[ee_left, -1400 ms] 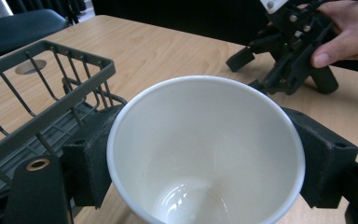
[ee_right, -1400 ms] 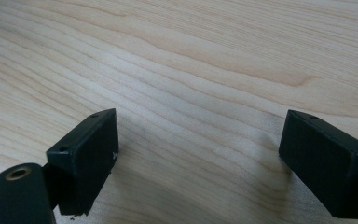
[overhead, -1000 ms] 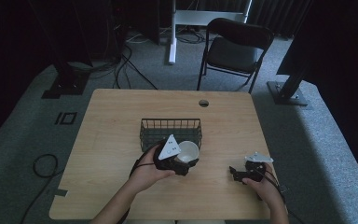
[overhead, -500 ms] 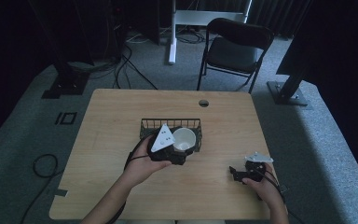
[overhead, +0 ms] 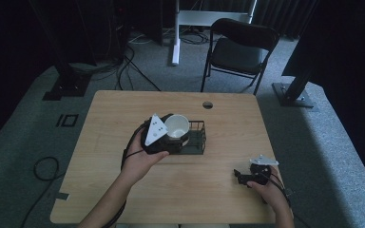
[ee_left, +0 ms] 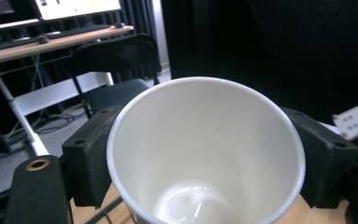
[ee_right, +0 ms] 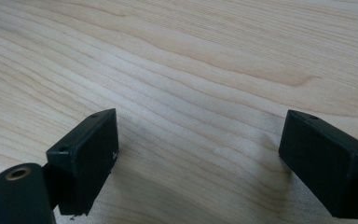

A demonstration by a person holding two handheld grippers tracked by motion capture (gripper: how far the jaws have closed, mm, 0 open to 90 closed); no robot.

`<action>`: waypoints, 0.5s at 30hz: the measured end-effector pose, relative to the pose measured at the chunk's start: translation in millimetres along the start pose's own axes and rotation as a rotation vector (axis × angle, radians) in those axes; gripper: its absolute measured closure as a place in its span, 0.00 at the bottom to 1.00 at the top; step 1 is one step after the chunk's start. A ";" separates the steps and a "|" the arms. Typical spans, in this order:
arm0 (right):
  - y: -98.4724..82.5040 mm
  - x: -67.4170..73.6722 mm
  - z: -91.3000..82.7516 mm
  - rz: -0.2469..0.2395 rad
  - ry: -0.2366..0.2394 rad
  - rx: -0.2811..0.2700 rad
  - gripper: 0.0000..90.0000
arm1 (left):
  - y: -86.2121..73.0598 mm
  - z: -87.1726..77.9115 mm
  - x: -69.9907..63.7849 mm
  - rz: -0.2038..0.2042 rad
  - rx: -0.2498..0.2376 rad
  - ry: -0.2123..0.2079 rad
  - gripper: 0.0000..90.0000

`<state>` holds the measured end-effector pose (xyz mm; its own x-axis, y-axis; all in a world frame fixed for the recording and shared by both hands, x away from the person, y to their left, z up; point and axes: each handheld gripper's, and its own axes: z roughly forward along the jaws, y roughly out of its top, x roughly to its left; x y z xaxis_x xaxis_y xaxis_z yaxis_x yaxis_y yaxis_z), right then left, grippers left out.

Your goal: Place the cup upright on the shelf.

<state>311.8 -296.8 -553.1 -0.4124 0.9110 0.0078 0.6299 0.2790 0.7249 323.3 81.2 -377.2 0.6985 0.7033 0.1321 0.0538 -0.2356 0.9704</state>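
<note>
**Wooden table, wire basket near its middle**

A pale wooden table (overhead: 123, 118) with rounded corners stands on grey carpet. A round cable hole (overhead: 207, 104) sits near its far edge, beyond the left claw (overhead: 171, 137). A black wire basket (overhead: 196, 140) lies on the top, directly under and just right of that claw. The right claw (overhead: 240, 176) rests on bare wood near the front right corner, well apart from the basket.
</note>
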 end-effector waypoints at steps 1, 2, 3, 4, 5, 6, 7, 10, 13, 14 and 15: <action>0.0 0.0 0.0 0.000 0.000 0.000 0.13 | -0.3 0.6 2.0 -0.005 0.000 0.010 0.22; 0.0 0.0 0.0 0.000 0.000 0.000 0.13 | -0.6 1.0 4.0 -0.006 -0.001 0.023 0.22; 0.0 0.0 0.0 0.000 0.000 0.000 0.13 | -1.2 1.8 5.3 -0.012 -0.009 0.043 0.22; 0.0 0.0 0.0 0.000 0.000 0.000 0.13 | -1.5 2.3 6.8 -0.005 -0.006 0.056 0.22; 0.0 0.0 0.0 0.000 0.000 0.000 0.13 | -2.5 3.5 9.0 -0.010 -0.003 0.077 0.22; 0.0 0.0 0.0 0.000 0.000 0.000 0.13 | -3.2 4.0 10.5 -0.016 -0.004 0.093 0.22; 0.0 0.0 0.0 0.000 0.000 0.000 0.13 | -4.5 5.5 12.7 -0.004 0.008 0.116 0.22; 0.0 0.0 0.0 0.000 0.000 0.000 0.13 | -9.7 9.7 20.3 -0.016 0.022 0.161 0.22; 0.0 0.0 0.0 0.000 -0.001 0.000 0.13 | -13.9 12.1 24.4 -0.036 0.025 0.182 0.22; 0.0 0.0 0.0 0.000 0.000 0.000 0.13 | -19.0 14.6 28.1 -0.058 0.038 0.202 0.22; 0.0 0.0 0.0 0.000 0.000 0.000 0.13 | -22.3 16.5 30.7 -0.067 0.035 0.210 0.22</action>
<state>311.8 -296.8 -553.2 -0.4122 0.9111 0.0077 0.6296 0.2787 0.7252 355.3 97.0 -398.1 0.5288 0.8416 0.1102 0.1222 -0.2040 0.9713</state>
